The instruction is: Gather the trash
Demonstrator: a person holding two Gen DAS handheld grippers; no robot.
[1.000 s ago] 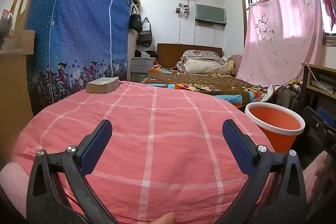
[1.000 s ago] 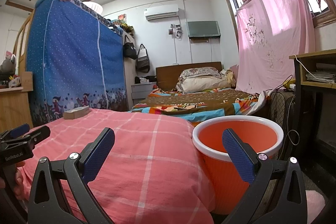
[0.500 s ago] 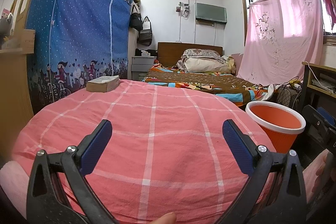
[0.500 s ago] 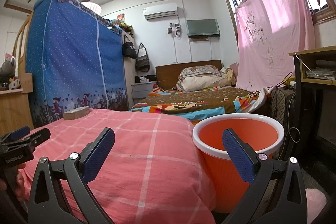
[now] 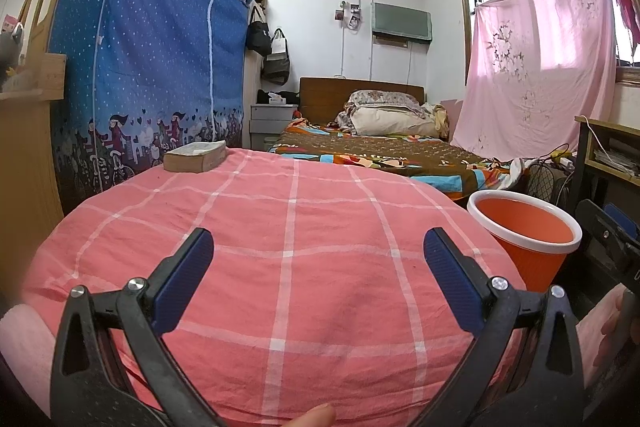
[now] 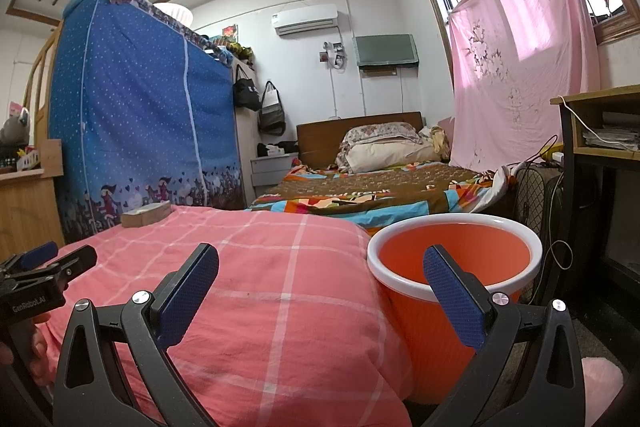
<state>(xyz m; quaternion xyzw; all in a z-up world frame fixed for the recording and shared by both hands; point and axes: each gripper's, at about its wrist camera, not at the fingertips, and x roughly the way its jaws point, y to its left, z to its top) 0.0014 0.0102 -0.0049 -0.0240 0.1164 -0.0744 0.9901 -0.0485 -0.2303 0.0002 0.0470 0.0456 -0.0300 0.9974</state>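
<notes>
An orange bin (image 5: 524, 227) with a white rim stands on the floor at the right edge of a surface covered in pink checked cloth (image 5: 288, 219). My left gripper (image 5: 316, 247) hangs open over the near part of the cloth, nothing between its fingers. My right gripper (image 6: 320, 259) is open too, its right finger in front of the bin (image 6: 416, 327) and its left finger over the cloth (image 6: 280, 287). The bin's inside looks empty. Each gripper shows at the edge of the other's view: the left gripper (image 6: 64, 259), the right gripper (image 5: 608, 239). No loose trash shows on the cloth.
A tan book-like block (image 5: 196, 157) lies at the cloth's far left corner. Behind are a blue fabric wardrobe (image 5: 152, 67), a bed (image 5: 380, 151) with pillows, a pink curtain (image 5: 536, 67), and a desk (image 6: 600, 131) with cables on the right.
Both views drift only slightly; both grippers stay open and hold nothing.
</notes>
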